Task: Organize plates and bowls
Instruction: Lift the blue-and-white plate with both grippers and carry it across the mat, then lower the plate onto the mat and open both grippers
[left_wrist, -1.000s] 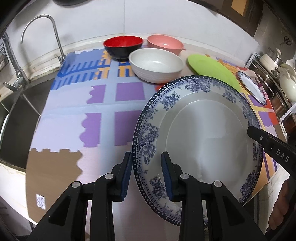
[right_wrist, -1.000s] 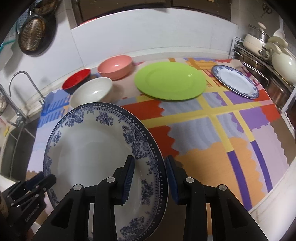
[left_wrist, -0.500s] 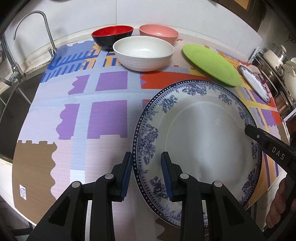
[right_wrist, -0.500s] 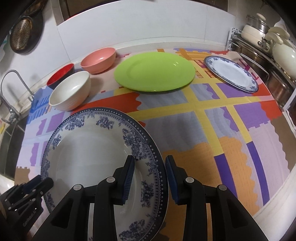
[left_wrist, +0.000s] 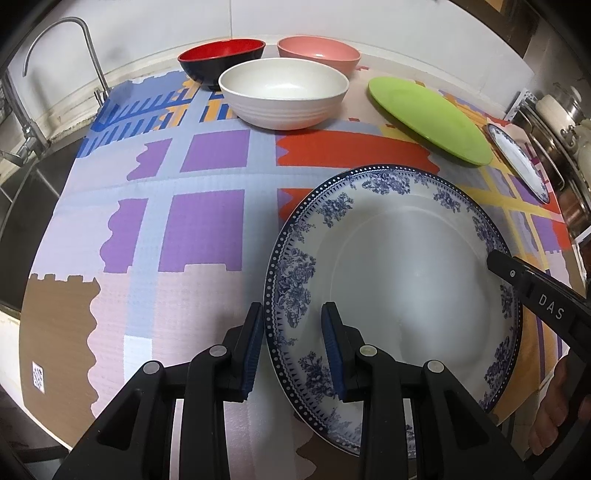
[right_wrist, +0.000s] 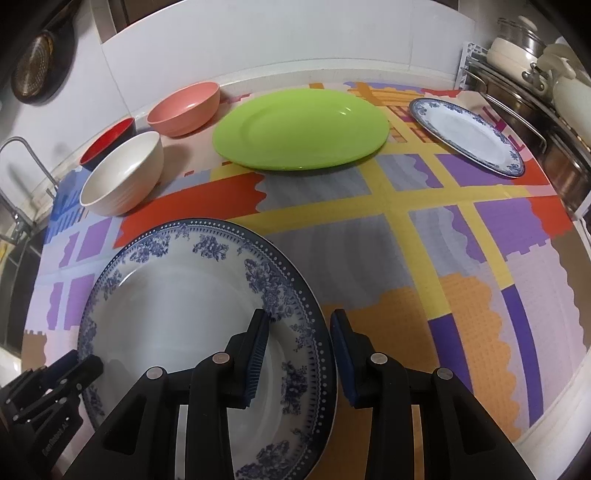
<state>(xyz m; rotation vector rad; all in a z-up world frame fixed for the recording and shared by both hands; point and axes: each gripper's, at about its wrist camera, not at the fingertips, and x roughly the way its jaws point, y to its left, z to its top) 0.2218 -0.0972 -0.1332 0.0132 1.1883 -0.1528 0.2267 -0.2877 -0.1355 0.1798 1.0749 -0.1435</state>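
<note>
Moved: large blue-patterned plate (left_wrist: 402, 280) carried nearer the green plate (right_wrist: 301, 127).
Hold: left hand-held gripper (left_wrist: 293, 349) and right hand-held gripper (right_wrist: 299, 356) each straddle opposite rims; whether they are clamped, cannot tell; likely sharing its weight.

1. My left gripper (left_wrist: 291, 347) straddles the near-left rim of the large white plate with the blue floral border (left_wrist: 399, 280), one blue pad on either side of the rim with a gap showing.
2. The black right gripper (left_wrist: 535, 295) reaches over the plate's right rim.
3. Beyond, on the patchwork foam mat (left_wrist: 166, 240), stand a ribbed cream bowl (left_wrist: 283, 94), a red-and-black bowl (left_wrist: 221, 59), a pink bowl (left_wrist: 319, 53) and a flat lime-green plate (left_wrist: 430, 118).
</note>
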